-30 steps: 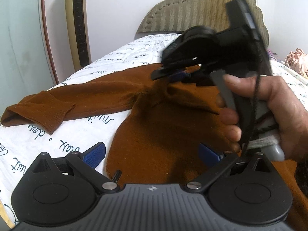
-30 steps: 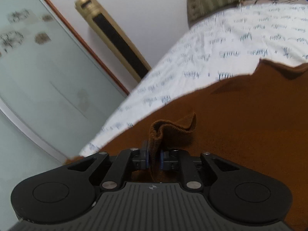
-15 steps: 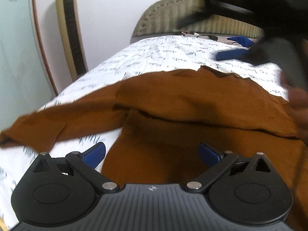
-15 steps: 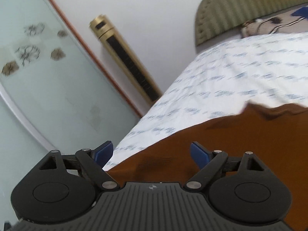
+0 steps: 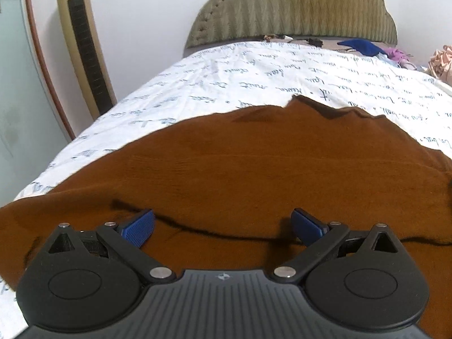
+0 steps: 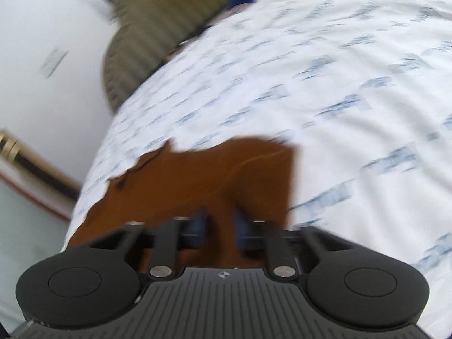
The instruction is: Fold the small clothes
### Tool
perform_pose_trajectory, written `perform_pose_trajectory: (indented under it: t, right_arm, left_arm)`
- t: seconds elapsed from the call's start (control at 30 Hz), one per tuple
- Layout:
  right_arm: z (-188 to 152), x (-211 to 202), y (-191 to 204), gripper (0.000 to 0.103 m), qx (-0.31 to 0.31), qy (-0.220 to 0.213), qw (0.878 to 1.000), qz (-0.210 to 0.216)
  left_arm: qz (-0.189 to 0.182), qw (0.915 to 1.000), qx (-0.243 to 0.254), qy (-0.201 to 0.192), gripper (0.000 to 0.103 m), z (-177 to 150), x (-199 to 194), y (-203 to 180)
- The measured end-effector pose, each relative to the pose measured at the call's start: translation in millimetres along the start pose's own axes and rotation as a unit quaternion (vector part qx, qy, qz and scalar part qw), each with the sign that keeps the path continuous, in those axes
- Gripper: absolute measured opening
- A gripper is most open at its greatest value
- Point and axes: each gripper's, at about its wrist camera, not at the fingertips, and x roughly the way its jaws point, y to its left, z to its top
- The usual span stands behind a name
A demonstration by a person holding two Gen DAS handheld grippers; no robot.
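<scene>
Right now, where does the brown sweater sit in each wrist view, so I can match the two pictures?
Left wrist view: the brown sweater fills the lower and middle picture, spread flat across the bed under the open fingers.
Right wrist view: the sweater is a smaller patch at lower centre, blurred, running back between the fingers.
Shared landmark: the olive ribbed headboard, top centre on the left, upper left on the right.

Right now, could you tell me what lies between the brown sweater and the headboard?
Only bare printed sheet lies between the sweater and the headboard, as the left wrist view shows; the small clutter sits right at the headboard's foot.
</scene>
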Motion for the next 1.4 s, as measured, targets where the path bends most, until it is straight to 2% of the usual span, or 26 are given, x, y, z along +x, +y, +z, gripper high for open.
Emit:
perform_pose_trajectory:
  t: [0.07, 0.1, 0.13, 0.2, 0.23, 0.3, 0.37, 0.43, 0.5, 0.63, 0.67, 0.73, 0.77, 0.8, 0.9, 1.0, 1.07, 1.13, 1.2, 1.3, 1.4]
  right_arm:
    - [4.9, -2.6, -5.1, 0.015, 0.010, -0.002, 1.000, 0.001]
    - [6.5, -6.2, -4.9, 0.024, 0.015, 0.001, 1.000, 0.009]
    - [5.1, -11.7, -1.0, 0.037, 0.007, -0.004, 1.000, 0.011]
    - [1.5, -22.9, 14.1, 0.053, -0.026, -0.021, 0.999, 0.004]
    - [-3.2, -28.0, 23.0, 0.057, -0.041, -0.023, 0.999, 0.010]
    - [-5.8, -26.0, 25.0, 0.057, -0.054, -0.009, 0.998, 0.043]
    - [-17.9, -19.0, 32.4, 0.057, -0.067, 0.021, 0.996, 0.053]
    - [-30.6, -7.3, 31.9, 0.047, -0.086, 0.035, 0.995, 0.023]
    - [-33.7, -12.9, 23.9, 0.038, -0.092, 0.021, 0.995, 0.018]
    - [-31.6, -21.4, 20.0, 0.030, -0.096, 0.021, 0.995, -0.009]
    - [-31.7, -23.7, 21.4, 0.030, -0.097, 0.019, 0.995, -0.017]
    - [-34.2, -27.7, 31.9, 0.044, -0.105, 0.006, 0.993, -0.044]
    - [-38.2, -29.0, 38.9, 0.049, -0.117, 0.000, 0.992, -0.045]
    - [-41.5, -32.2, 48.6, 0.058, -0.131, -0.004, 0.991, -0.034]
    - [-54.4, -32.1, 84.0, 0.058, -0.167, 0.005, 0.986, 0.023]
    - [-71.8, -23.8, 132.1, 0.058, -0.204, 0.037, 0.973, 0.098]
    - [-84.9, -9.6, 167.1, 0.058, -0.200, 0.086, 0.961, 0.171]
    - [-105.0, 10.0, 204.9, 0.058, -0.199, 0.139, 0.942, 0.231]
    - [-128.1, 28.5, 239.7, 0.058, -0.198, 0.180, 0.924, 0.274]
    - [-165.7, 53.9, 287.2, 0.058, -0.220, 0.218, 0.903, 0.299]
    - [-192.3, 74.0, 318.6, 0.058, -0.226, 0.244, 0.893, 0.302]
  left_arm:
    - [-0.003, 1.0000, 0.004, -0.006, 0.103, 1.1, 5.2, -6.6]
    - [-0.004, 0.9999, 0.006, -0.007, 0.103, 0.7, 7.3, -9.9]
    - [-0.005, 1.0000, 0.006, -0.006, 0.103, 0.6, 11.5, -12.9]
    - [-0.010, 0.9999, 0.008, 0.000, 0.103, -0.9, 20.0, -17.5]
    - [-0.006, 0.9999, 0.009, -0.002, 0.103, -1.4, 24.2, -19.5]
    - [-0.002, 0.9998, 0.016, -0.012, 0.103, -4.1, 25.6, -23.9]
    - [0.001, 0.9995, 0.027, -0.014, 0.103, -5.8, 26.9, -27.9]
    - [0.006, 0.9993, 0.031, -0.018, 0.103, -7.9, 24.7, -29.5]
    - [0.003, 0.9993, 0.034, -0.014, 0.103, -6.0, 21.7, -27.0]
    - [0.008, 0.9998, 0.014, -0.015, 0.103, -0.6, 16.2, -9.9]
    - [0.008, 0.9998, 0.012, -0.016, 0.103, -0.7, 12.9, -4.3]
    - [0.010, 0.9996, 0.008, -0.025, 0.103, -2.9, 2.5, 8.8]
    - [0.013, 0.9995, 0.006, -0.030, 0.103, -4.3, -3.9, 15.5]
    - [0.017, 0.9993, 0.002, -0.034, 0.103, -6.4, -10.5, 24.0]
    - [0.023, 0.9984, -0.029, -0.042, 0.103, -14.6, -32.6, 58.3]
    - [0.036, 0.9954, -0.073, -0.051, 0.103, -26.2, -58.2, 101.6]
    - [0.055, 0.9908, -0.107, -0.062, 0.103, -36.7, -75.5, 133.1]
    - [0.081, 0.9839, -0.144, -0.067, 0.103, -48.4, -89.5, 165.7]
    - [0.104, 0.9771, -0.174, -0.064, 0.103, -58.8, -97.7, 195.1]
    - [0.137, 0.9662, -0.212, -0.052, 0.103, -73.8, -103.6, 231.7]
    - [0.149, 0.9590, -0.236, -0.048, 0.103, -86.4, -111.0, 252.4]
